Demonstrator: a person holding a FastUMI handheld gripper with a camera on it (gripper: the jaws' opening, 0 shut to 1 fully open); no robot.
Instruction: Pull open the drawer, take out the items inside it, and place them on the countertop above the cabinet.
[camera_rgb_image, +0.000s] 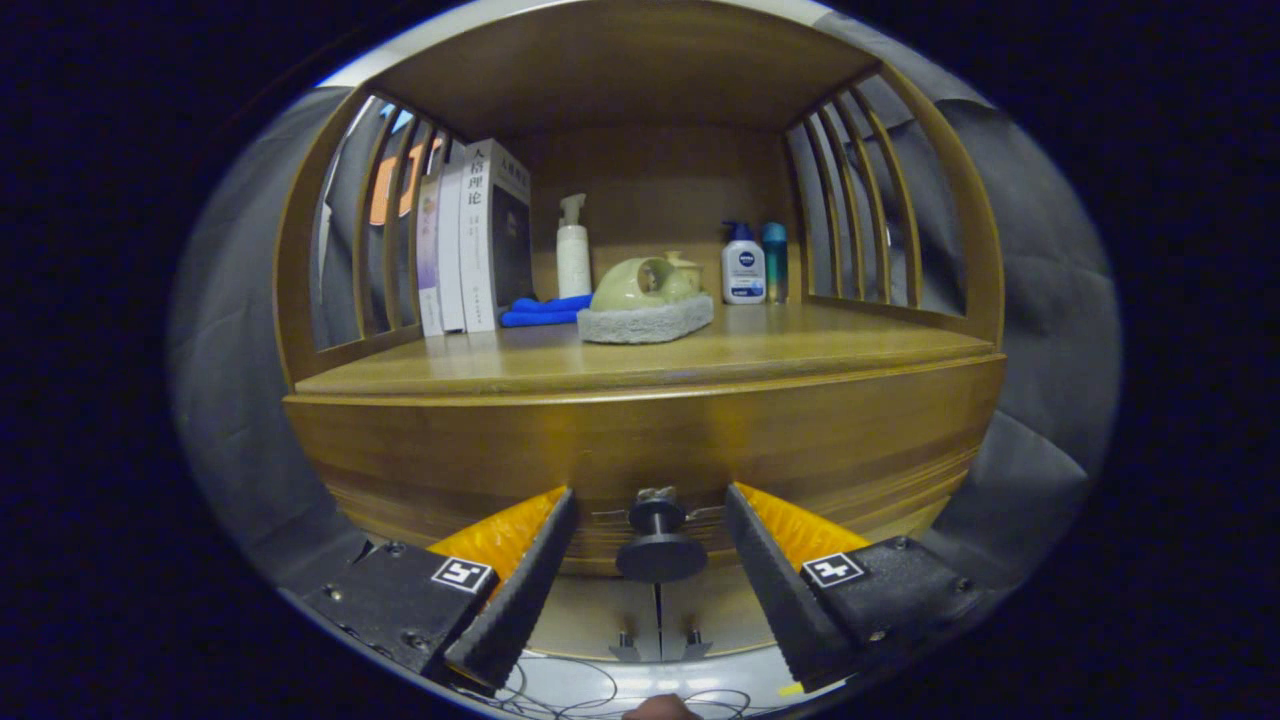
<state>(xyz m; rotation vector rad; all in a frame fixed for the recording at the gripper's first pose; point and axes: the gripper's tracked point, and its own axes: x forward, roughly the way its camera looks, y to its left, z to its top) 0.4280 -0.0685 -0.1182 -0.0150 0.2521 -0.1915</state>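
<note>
Tool spread wide, fingers either side of small dark round drawer knob, neither finger touching it. Knob sits between the fingertips, roughly centred in the gap, mounted on wooden drawer front of the brown wooden cabinet. Drawer front flush with cabinet, looks closed; contents hidden.

Wooden counter directly above drawer, beyond the fingertips, enclosed by slatted wooden side rails and a solid back panel. On counter, from one side to the other:
- upright row of white-spined books against the slats
- folded blue cloth lying flat just beside the books
- white pump bottle standing behind the cloth, near back panel
- pale green ceramic teapot tipped on its side, resting on grey scouring sponge
- white pump bottle with blue cap upright, touching or nearly touching slim teal bottle next to it, near the opposite slats

Front strip of counter bare wood. Thin wires lying on pale surface below the fingers.
</note>
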